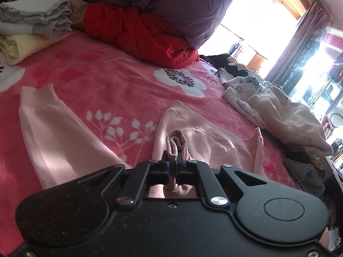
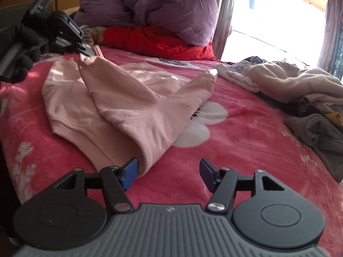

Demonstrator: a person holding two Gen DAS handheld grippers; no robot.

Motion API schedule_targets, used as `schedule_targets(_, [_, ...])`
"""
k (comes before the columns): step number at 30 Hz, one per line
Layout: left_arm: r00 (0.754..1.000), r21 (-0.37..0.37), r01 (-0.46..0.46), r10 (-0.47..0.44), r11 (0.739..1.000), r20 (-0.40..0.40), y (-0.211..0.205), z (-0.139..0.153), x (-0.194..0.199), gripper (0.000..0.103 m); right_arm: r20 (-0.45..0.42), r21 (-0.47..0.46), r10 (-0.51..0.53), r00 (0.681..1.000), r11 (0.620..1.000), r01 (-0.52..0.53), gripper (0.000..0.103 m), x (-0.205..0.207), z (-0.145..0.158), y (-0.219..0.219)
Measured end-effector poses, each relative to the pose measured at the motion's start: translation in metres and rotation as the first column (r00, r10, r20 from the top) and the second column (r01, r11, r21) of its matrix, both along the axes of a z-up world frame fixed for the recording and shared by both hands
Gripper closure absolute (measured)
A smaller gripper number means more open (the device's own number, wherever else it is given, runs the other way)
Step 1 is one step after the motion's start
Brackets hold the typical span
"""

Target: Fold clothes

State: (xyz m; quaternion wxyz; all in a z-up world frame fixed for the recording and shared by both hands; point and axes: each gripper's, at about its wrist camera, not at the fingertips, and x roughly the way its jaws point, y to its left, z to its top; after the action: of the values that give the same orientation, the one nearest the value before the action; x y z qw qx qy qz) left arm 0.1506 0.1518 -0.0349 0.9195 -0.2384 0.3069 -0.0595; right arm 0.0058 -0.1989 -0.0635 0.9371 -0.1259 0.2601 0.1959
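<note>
Left gripper point(image 1: 174, 162) clamped on a ribbed cuff point(image 1: 175, 142) of the pink sweatshirt point(image 2: 120, 100); right gripper point(image 2: 168, 172) empty.

Your left fingers are pinched tight on the cuff, with the folded garment just ahead of them on the pink blanket point(image 2: 246, 132) — the other sleeve point(image 1: 53, 132) lies off to their left. Your right fingers stand apart and are opening; nothing is between them, though the left pad point(image 2: 129, 174) sits just beside the sweatshirt's near edge. From that side the garment runs away from the fingers, ahead and left. Judged so, your left hand is the nearer one for the next fold — unsorted clothes point(image 2: 285, 83) wait at far right.
</note>
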Motion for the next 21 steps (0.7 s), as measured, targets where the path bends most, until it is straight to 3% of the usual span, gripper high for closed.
schedule_targets(3, [1.000, 0.006, 0.000, 0.000, 1.000, -0.006, -0.001, -0.001, 0.000, 0.101, 0.041, 0.088, 0.046, 0.998, 0.995, -0.049, 0.042, -0.005, 0.013, -0.006])
schedule_targets(6, [1.000, -0.003, -0.003, 0.003, 1.000, -0.005, -0.001, -0.001, 0.002, 0.101, 0.070, 0.188, 0.029, 0.997, 0.981, -0.042, 0.050, 0.005, 0.026, -0.008])
schedule_targets(9, [1.000, -0.027, 0.003, -0.003, 1.000, -0.005, 0.000, 0.001, 0.002, 0.101, 0.046, 0.281, 0.016, 0.999, 0.959, -0.029, 0.069, 0.026, 0.028, -0.004])
schedule_targets(10, [1.000, -0.061, 0.008, -0.009, 0.998, -0.007, 0.002, 0.001, 0.001, 0.101, 0.016, 0.289, 0.011, 1.000, 0.957, -0.016, 0.074, 0.036, 0.023, 0.000])
schedule_targets(14, [1.000, -0.208, 0.018, -0.020, 0.978, -0.008, 0.015, 0.010, -0.002, 0.101, -0.142, 0.195, 0.021, 0.990, 0.981, 0.007, 0.077, 0.059, -0.013, 0.019])
schedule_targets(18, [0.999, -0.339, 0.031, -0.023, 0.940, 0.029, 0.024, 0.026, -0.005, 0.101, -0.162, 0.187, 0.064, 0.985, 0.982, -0.033, 0.078, 0.052, -0.017, 0.015])
schedule_targets(21, [1.000, -0.273, 0.007, -0.004, 0.962, 0.013, 0.019, 0.025, 0.004, 0.101, -0.172, 0.201, 0.065, 0.983, 0.979, -0.029, 0.078, 0.048, -0.021, 0.008])
